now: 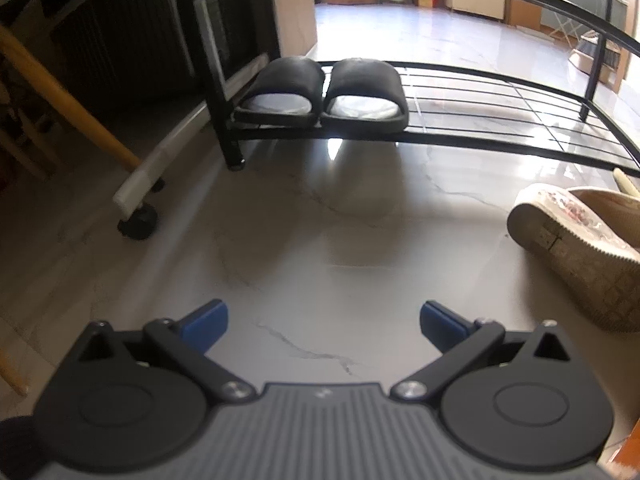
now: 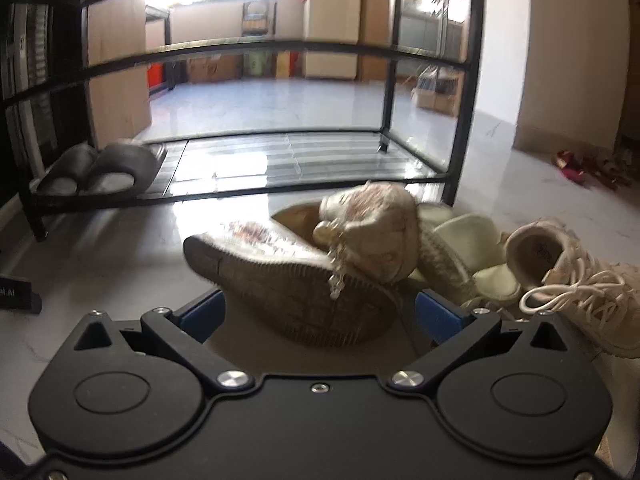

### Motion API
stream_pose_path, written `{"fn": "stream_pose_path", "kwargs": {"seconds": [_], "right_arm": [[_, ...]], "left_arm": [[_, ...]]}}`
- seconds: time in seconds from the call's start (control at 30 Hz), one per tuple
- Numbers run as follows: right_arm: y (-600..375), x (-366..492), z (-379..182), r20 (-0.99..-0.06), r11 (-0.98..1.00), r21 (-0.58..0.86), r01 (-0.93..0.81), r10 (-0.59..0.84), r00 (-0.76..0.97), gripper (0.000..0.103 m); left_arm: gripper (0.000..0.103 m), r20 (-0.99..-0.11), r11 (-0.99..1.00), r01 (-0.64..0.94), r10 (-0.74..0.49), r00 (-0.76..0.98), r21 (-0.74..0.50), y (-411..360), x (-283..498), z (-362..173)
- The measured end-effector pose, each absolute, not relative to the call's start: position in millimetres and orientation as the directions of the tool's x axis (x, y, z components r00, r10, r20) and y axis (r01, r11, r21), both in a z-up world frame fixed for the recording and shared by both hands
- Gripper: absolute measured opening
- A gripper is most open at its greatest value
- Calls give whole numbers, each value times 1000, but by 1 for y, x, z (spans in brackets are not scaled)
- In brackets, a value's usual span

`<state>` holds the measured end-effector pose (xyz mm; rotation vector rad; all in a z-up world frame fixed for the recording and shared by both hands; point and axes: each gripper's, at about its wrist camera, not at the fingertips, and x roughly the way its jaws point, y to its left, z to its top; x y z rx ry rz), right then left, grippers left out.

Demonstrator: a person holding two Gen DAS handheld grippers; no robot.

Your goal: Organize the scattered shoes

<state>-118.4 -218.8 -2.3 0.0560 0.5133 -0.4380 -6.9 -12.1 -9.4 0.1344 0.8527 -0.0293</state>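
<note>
The rack (image 2: 240,194) stands on the floor (image 1: 320,240), its bottom shelf carrying black slippers (image 1: 322,94) at the left end and bare bars to their right. A beige shoe (image 2: 296,292) lies tipped on its side on the floor before the rack, sole toward the right gripper (image 2: 320,316), long axis crosswise between the spread fingers, not yet clamped. A sneaker (image 2: 572,280) lies just right. The left gripper (image 1: 324,326) hovers open and empty; the right is nearer.
</note>
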Motion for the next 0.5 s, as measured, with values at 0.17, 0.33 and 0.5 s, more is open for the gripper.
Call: {"fn": "stream_pose_path", "kwargs": {"seconds": [0.17,0.33,0.5], "right_arm": [[-215,-125,1,-431,894,-69,444,-428,795,103],[-218,-135,3,-403,899,-62,433,-420,813,103],[-228,-139,5,-393,895,-11,445,-413,821,103]], "left_arm": [[102,-740,986,98,35,672,136,-18,-8,-10],[102,-723,988,99,19,690,120,-19,-11,-8],[102,-727,986,95,37,686,140,-24,-8,-9]]}}
